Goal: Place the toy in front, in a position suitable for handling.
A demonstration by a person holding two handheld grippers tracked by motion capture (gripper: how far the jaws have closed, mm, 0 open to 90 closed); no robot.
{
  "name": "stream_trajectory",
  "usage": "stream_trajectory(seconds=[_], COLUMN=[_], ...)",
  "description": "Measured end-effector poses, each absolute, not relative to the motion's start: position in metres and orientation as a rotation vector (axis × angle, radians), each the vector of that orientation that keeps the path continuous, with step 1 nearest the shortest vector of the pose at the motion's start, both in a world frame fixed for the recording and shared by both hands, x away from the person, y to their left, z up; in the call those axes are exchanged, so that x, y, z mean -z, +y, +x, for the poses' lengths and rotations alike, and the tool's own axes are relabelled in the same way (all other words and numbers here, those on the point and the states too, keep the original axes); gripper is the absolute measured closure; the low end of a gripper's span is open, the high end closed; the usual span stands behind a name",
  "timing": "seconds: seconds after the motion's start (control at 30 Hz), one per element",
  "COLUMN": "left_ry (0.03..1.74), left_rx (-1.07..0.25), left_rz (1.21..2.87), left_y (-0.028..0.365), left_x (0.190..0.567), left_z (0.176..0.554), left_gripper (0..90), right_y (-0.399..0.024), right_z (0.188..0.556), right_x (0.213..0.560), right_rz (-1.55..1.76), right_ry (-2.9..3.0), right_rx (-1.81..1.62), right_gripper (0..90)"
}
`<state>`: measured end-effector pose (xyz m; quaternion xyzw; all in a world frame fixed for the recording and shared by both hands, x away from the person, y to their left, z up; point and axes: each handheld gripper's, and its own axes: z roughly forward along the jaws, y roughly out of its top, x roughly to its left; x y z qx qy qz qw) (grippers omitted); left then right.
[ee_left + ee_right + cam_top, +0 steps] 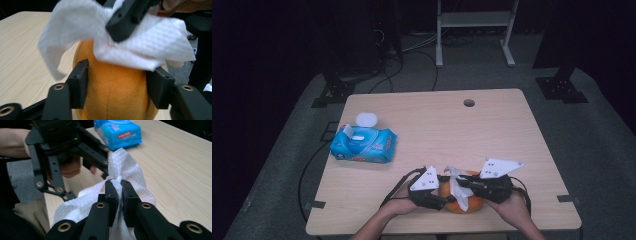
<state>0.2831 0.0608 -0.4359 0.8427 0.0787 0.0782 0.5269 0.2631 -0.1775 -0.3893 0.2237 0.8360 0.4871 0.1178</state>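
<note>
An orange plush toy (449, 196) sits near the table's front edge. My left gripper (443, 198) comes at it from the left. In the left gripper view the two black jaws press on the plush toy's (115, 87) flanks. A white wet wipe (458, 186) is draped over the top of the toy. My right gripper (465, 186) reaches in from the right and is shut on a bunched fold of that wipe (125, 165), its jaws (121, 183) almost touching. In the left gripper view the wipe (150, 45) hangs over the toy under the right gripper (122, 22).
A blue pack of wet wipes (363, 142) lies at the table's left with its flap lifted, and a round white lid (366, 119) lies behind it. The wooden table (492, 130) has a cable hole (469, 103) near its far edge. A white frame stands on the floor beyond.
</note>
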Motion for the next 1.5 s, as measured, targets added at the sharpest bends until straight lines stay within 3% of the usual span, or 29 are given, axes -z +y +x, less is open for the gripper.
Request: stream_trajectory(seconds=[0.23,0.87,1.1,1.3,1.5], left_ry=[0.210,0.259,0.236,0.230,0.229], left_rx=[-0.163,-0.092,-0.097,-0.098,-0.101], left_rz=[2.016,2.028,2.032,2.028,2.028], left_y=[0.068,0.083,0.082,0.084,0.083], left_x=[0.440,0.445,0.445,0.447,0.447], left_z=[0.289,0.301,0.300,0.299,0.299], left_gripper=[41.1,38.5,38.8,38.1,38.1], right_y=[-0.224,-0.210,-0.234,-0.221,-0.235], right_z=[0.277,0.273,0.285,0.287,0.290], right_x=[0.397,0.396,0.401,0.400,0.411], right_rz=[0.862,0.769,0.928,0.886,0.969], right_ry=[2.391,2.414,2.335,2.342,2.343], right_rx=[-1.451,-1.448,-1.427,-1.440,-1.405], right_gripper=[84.5,84.2,84.3,84.3,84.2])
